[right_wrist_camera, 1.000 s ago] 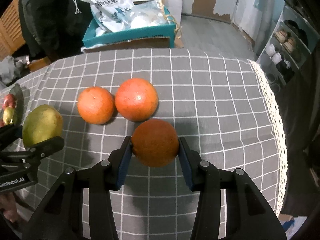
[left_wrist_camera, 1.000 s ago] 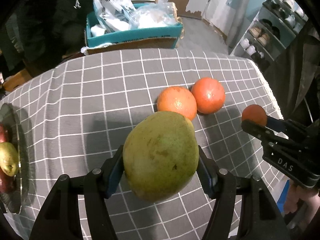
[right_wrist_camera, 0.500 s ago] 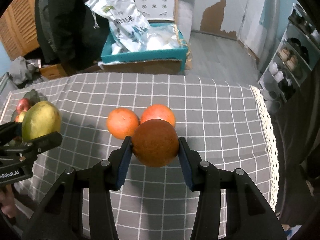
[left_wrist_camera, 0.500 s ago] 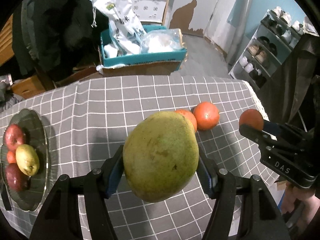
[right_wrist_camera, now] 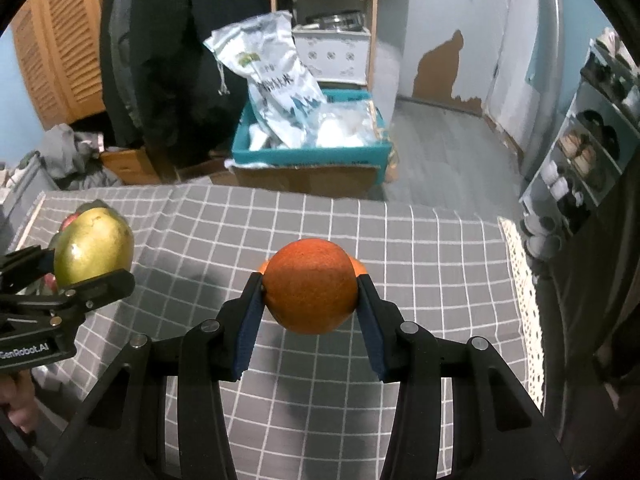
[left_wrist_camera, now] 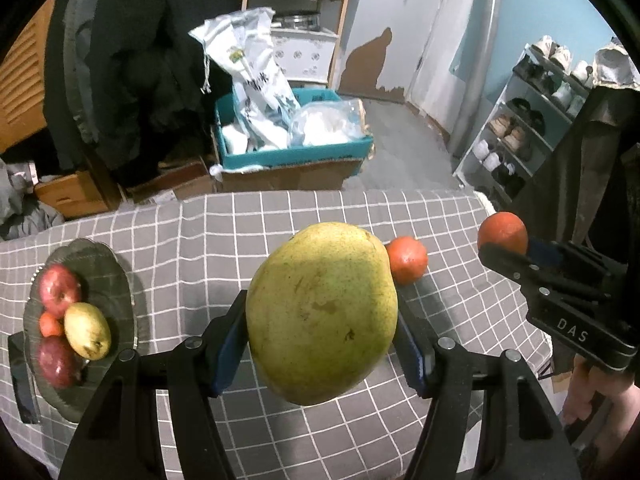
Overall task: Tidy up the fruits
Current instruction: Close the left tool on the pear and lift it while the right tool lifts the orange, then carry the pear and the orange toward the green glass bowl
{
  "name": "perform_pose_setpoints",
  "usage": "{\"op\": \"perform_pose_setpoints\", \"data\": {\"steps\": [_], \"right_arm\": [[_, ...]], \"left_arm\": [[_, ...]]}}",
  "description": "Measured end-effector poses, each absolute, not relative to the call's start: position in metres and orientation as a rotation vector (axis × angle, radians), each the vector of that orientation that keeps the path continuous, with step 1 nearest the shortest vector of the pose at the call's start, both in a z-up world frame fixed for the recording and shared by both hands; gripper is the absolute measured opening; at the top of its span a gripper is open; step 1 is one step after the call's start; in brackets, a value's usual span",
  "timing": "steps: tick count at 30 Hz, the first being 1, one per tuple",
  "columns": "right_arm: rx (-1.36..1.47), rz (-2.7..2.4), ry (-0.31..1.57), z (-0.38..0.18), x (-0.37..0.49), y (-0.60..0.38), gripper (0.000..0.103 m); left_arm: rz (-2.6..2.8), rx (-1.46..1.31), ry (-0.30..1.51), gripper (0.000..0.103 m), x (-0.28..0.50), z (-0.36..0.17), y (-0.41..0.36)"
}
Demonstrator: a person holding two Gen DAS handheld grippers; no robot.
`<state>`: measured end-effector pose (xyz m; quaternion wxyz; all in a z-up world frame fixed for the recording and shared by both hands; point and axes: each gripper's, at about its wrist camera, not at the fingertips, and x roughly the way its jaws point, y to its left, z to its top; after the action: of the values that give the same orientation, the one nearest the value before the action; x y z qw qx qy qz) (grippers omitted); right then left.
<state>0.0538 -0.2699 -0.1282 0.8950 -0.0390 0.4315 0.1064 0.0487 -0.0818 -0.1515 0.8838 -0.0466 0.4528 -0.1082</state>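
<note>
My left gripper (left_wrist_camera: pixel 322 330) is clamped across the belly of a big green mango (left_wrist_camera: pixel 322 320), held above the checked tablecloth (left_wrist_camera: pixel 224 240). It looks heavy and smooth, so a wide, gentle squeeze suits it. My right gripper (right_wrist_camera: pixel 310 304) grasps a firm, pebbly orange (right_wrist_camera: pixel 310 285) at its widest part. The glass plate (left_wrist_camera: pixel 116 280) of fruit sits far left.

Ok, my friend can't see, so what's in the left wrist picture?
The left gripper holds a big green mango above a grey checked tablecloth. On the left, a glass plate has apples and a pear; on the right, the right gripper holds an orange.
</note>
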Motion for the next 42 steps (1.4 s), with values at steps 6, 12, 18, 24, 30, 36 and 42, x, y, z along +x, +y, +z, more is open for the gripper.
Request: {"op": "perform_pose_setpoints", "data": {"steps": [6, 12, 18, 24, 30, 36, 42], "right_arm": [[-0.089, 0.239, 0.845, -0.109, 0.048, -0.260, 0.045], [-0.092, 0.268, 0.809, -0.092, 0.044, -0.246, 0.045], [-0.104, 0.303, 0.786, -0.081, 0.042, -0.228, 0.045], [-0.115, 0.332, 0.777, -0.075, 0.044, -0.208, 0.045], [-0.128, 0.366, 0.778, -0.072, 0.048, -0.184, 0.045], [-0.136, 0.404, 0.788, -0.073, 0.054, -0.158, 0.044], [-0.143, 0.446, 0.796, -0.074, 0.058, -0.130, 0.045]], "left_arm": [[-0.211, -0.100, 0.897, 0.067, 0.041, -0.134, -0.070], [-0.188, -0.110, 0.854, 0.067, 0.034, -0.118, -0.055], [-0.157, -0.129, 0.837, 0.067, 0.029, -0.112, -0.036], [-0.118, -0.149, 0.818, 0.067, 0.023, -0.106, -0.013], [-0.079, -0.164, 0.799, 0.067, 0.017, -0.101, 0.010], [-0.041, -0.192, 0.801, 0.067, 0.014, -0.104, 0.034], [-0.003, -0.217, 0.802, 0.067, 0.009, -0.107, 0.057]]}}
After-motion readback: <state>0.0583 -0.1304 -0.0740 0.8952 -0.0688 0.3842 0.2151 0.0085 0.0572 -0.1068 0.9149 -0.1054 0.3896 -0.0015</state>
